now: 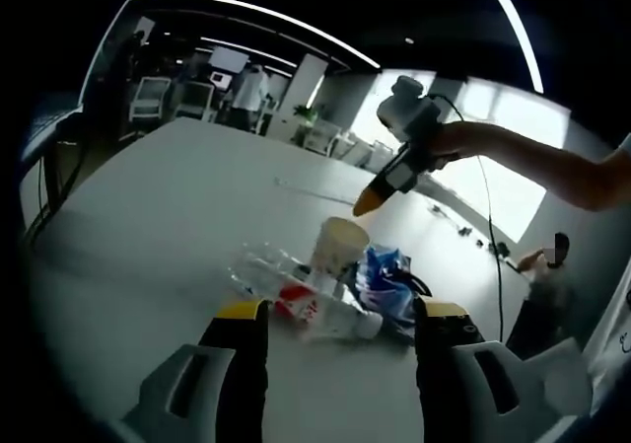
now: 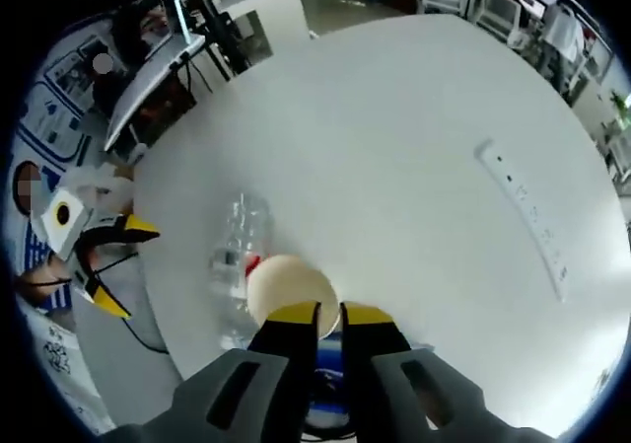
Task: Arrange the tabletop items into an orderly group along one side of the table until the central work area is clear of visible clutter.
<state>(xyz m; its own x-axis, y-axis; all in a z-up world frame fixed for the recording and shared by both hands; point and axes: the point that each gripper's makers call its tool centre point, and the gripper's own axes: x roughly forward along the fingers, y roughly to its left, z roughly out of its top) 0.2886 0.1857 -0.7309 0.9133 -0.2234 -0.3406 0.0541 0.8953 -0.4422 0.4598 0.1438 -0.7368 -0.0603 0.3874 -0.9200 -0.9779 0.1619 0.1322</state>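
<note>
On the white desk (image 1: 177,206) a paper cup (image 1: 338,249) stood upright beside a clear bottle (image 1: 296,290) lying on its side and a blue packet (image 1: 386,283), all bunched near the edge closest to the person. In the left gripper view the left gripper (image 1: 340,315) had its jaws wide apart and held nothing, with the clutter just ahead of them. The right gripper (image 1: 368,201) hung over the cup from above. In the right gripper view its jaws (image 2: 329,315) looked nearly together just beside the cup's rim (image 2: 286,287); whether they pinched that rim I could not tell.

The likely risk was the cup: a light, tall thing taken by a thin rim could tip or crumple, and a knock could send the bottle rolling off the near edge.

The packet was half hidden behind the cup and the bottle cap, its print unreadable. The bottle's label (image 1: 301,308) showed red marks, nothing legible. A power strip (image 2: 523,216) lay well apart, toward the far side.
</note>
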